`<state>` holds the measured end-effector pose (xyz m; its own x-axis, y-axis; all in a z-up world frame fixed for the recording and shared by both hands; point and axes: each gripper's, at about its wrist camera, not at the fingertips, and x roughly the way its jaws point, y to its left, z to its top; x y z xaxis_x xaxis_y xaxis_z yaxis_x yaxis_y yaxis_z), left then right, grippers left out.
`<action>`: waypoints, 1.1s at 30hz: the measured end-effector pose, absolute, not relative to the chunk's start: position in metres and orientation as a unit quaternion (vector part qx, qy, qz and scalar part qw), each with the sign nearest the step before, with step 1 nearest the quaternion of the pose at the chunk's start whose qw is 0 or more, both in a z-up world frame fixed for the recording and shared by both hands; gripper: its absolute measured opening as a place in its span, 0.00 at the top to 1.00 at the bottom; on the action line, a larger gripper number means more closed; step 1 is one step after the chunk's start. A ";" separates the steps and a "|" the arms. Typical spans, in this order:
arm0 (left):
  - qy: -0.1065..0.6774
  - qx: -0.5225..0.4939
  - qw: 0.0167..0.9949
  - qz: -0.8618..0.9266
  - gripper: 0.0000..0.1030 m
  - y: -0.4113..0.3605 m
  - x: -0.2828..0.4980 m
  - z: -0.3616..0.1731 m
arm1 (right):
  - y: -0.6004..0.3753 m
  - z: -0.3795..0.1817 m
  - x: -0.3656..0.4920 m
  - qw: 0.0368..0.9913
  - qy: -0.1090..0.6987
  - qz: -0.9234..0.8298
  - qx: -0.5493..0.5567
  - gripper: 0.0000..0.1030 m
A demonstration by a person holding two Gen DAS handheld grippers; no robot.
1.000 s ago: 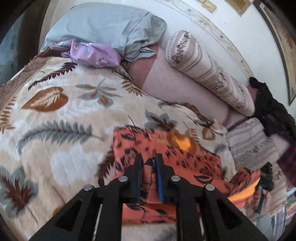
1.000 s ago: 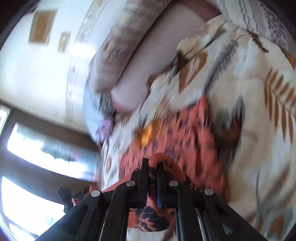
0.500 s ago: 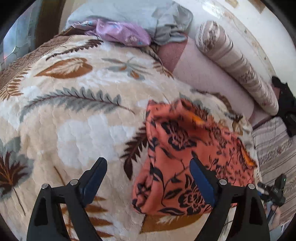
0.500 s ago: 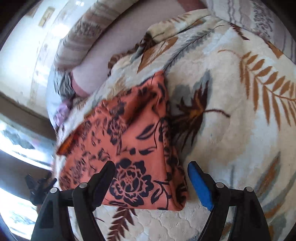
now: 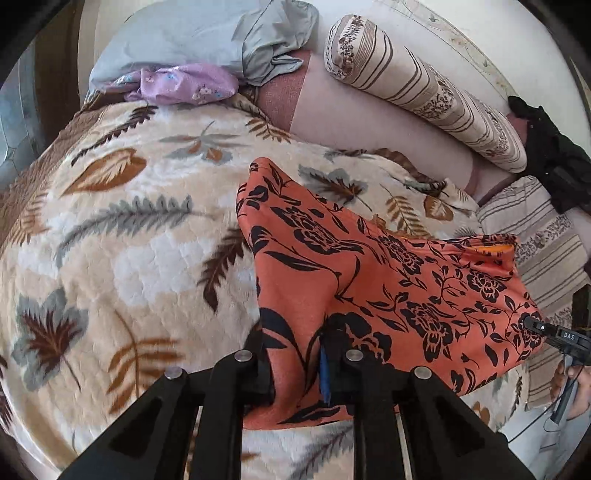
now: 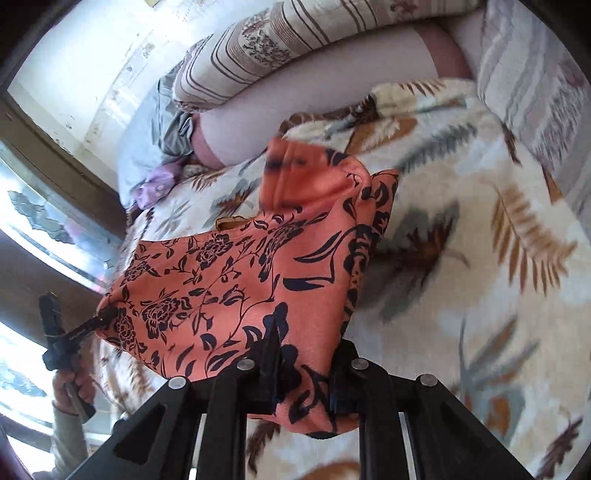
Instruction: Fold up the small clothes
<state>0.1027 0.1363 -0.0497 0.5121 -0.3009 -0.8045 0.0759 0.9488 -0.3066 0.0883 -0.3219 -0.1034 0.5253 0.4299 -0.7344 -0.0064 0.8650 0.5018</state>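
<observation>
Both grippers closing on an orange floral garment over a leaf-print blanket.

The left gripper (image 5: 295,354) and right gripper (image 6: 303,373), wide apart half a second earlier, each pinched a near edge of the garment (image 5: 388,288), lifted off the blanket (image 5: 129,240). "DAS" marked the right gripper's body. Beyond lay a striped bolster (image 5: 424,88) and grey pillow (image 5: 192,33).

The only lettering I can make out is "DAS", white on a small dark label on the side of the right claw (image 5: 537,326), seen at the edge of the left wrist view. The same spot in the other view is too blurred to read.
</observation>
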 end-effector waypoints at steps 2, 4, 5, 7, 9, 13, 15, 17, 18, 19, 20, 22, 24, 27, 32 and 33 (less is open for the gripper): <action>0.507 -0.128 0.846 -0.102 0.70 0.148 0.077 -0.084 | -0.330 -0.129 0.062 0.828 0.484 0.126 0.253 0.74; 0.549 -0.106 0.826 -0.070 0.46 0.155 0.059 -0.146 | -0.335 -0.179 0.034 0.810 0.512 0.104 0.265 0.21; 0.539 -0.104 0.832 -0.080 0.46 0.159 0.052 -0.161 | -0.340 -0.219 0.022 0.781 0.555 0.080 0.274 0.13; 0.507 -0.087 0.854 -0.077 0.46 0.162 0.038 -0.143 | -0.348 -0.217 -0.002 0.817 0.501 0.091 0.271 0.18; 0.504 -0.077 0.858 -0.057 0.46 0.166 0.038 -0.124 | -0.357 -0.200 -0.013 0.811 0.506 0.062 0.287 0.17; 0.449 -0.074 0.889 -0.044 0.46 0.167 0.041 -0.083 | -0.367 -0.159 -0.004 0.837 0.460 0.057 0.293 0.15; 0.437 -0.086 0.892 -0.073 0.46 0.157 0.047 -0.077 | -0.359 -0.143 0.006 0.837 0.432 0.108 0.318 0.15; 0.434 -0.080 0.892 -0.096 0.45 0.139 0.053 -0.079 | -0.345 -0.136 0.026 0.819 0.423 0.175 0.347 0.15; 0.434 -0.078 0.891 -0.109 0.41 0.131 0.064 -0.080 | -0.335 -0.138 0.039 0.802 0.426 0.210 0.363 0.15; 0.435 -0.077 0.888 -0.125 0.35 0.122 0.070 -0.086 | -0.327 -0.143 0.052 0.787 0.429 0.235 0.376 0.15; 0.437 -0.074 0.886 -0.134 0.31 0.114 0.076 -0.096 | -0.319 -0.151 0.064 0.774 0.435 0.248 0.389 0.15; 0.469 -0.058 0.873 -0.122 0.24 0.103 0.092 -0.126 | -0.314 -0.181 0.091 0.740 0.464 0.251 0.416 0.16; 0.507 -0.040 0.855 -0.102 0.27 0.102 0.100 -0.149 | -0.337 -0.213 0.119 0.733 0.493 0.178 0.433 0.30; 0.460 -0.027 0.881 -0.109 0.26 0.103 0.089 -0.111 | -0.378 -0.199 0.120 0.750 0.455 0.116 0.466 0.41; 0.444 -0.079 0.883 -0.129 0.25 0.113 0.142 -0.104 | -0.350 -0.185 0.157 0.703 0.459 0.253 0.482 0.19; 0.455 -0.073 0.879 -0.122 0.25 0.114 0.158 -0.115 | -0.343 -0.187 0.165 0.721 0.465 0.246 0.452 0.19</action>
<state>0.1580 0.1139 -0.1155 0.5569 -0.2807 -0.7817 0.1479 0.9596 -0.2392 0.1651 -0.3430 -0.1868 0.4471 0.7743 -0.4479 0.0653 0.4711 0.8797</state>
